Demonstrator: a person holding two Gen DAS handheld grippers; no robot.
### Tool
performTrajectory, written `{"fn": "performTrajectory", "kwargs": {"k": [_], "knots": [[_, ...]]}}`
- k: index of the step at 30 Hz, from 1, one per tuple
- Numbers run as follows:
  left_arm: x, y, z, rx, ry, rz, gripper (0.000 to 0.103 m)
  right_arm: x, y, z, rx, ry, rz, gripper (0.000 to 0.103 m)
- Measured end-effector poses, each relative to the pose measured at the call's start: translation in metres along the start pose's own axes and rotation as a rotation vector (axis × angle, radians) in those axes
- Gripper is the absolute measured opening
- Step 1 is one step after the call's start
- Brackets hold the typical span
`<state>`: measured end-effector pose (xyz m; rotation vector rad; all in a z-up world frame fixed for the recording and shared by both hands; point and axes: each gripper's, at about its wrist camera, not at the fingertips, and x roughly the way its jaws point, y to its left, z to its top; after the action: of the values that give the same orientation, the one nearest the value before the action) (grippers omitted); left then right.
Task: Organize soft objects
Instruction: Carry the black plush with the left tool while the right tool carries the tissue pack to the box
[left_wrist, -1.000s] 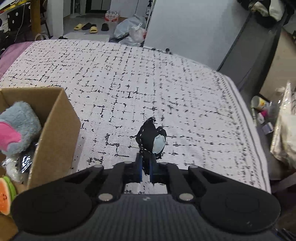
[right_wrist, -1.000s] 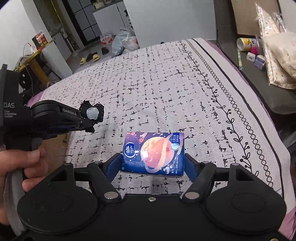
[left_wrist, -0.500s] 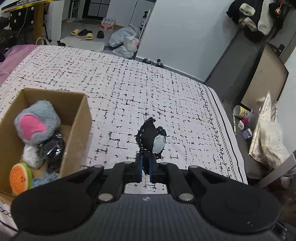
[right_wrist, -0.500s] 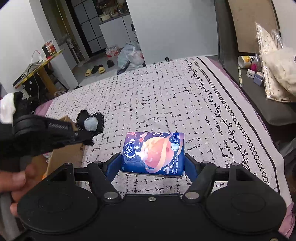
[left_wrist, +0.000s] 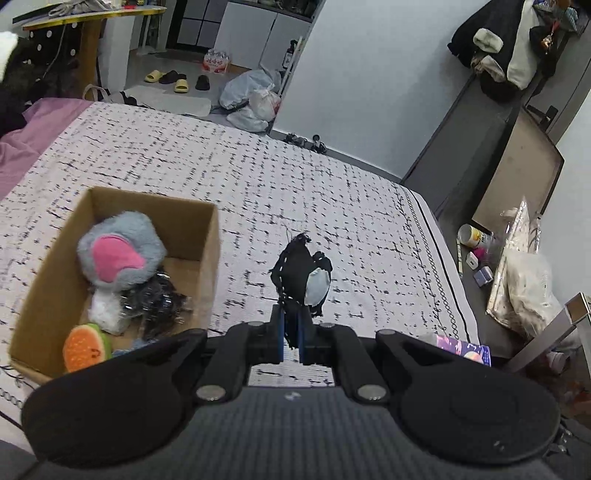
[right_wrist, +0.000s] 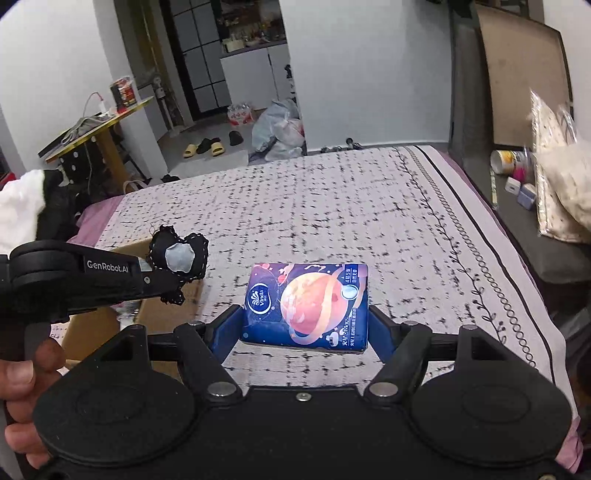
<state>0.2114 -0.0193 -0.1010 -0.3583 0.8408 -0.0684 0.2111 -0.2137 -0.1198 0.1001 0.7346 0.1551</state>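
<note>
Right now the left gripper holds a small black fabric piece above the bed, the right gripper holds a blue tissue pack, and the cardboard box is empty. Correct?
Not quite. The cardboard box is not empty: the left wrist view shows a grey and pink plush toy, a watermelon-slice toy and more inside. The left gripper does hold the black fabric piece, and the right gripper the blue tissue pack.

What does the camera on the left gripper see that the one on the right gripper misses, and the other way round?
Only the left wrist view looks down into the cardboard box and shows its contents: a grey and pink plush, an orange fruit-slice toy and something black and crinkly. Only the right wrist view shows the whole tissue pack clamped in the right gripper, plus the person's hand. Both show the patterned bedspread and the small black fabric piece pinched by the left gripper.
</note>
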Motion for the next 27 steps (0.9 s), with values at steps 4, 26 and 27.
{"fn": "performTrajectory", "kwargs": {"k": [4,26,27], "knots": [[-0.009,0.009,0.001,0.003,-0.006,0.003,0.006,-0.001,0.013,0.002,-0.022,-0.008,0.006,0.069],[-0.045,0.108,0.015,-0.097,-0.023,0.079,0.006,0.015,0.075,-0.005,-0.095,0.007,0.076,0.069],[-0.045,0.112,0.015,-0.103,-0.02,0.083,0.006,0.016,0.078,-0.006,-0.099,0.008,0.078,0.069]]}}
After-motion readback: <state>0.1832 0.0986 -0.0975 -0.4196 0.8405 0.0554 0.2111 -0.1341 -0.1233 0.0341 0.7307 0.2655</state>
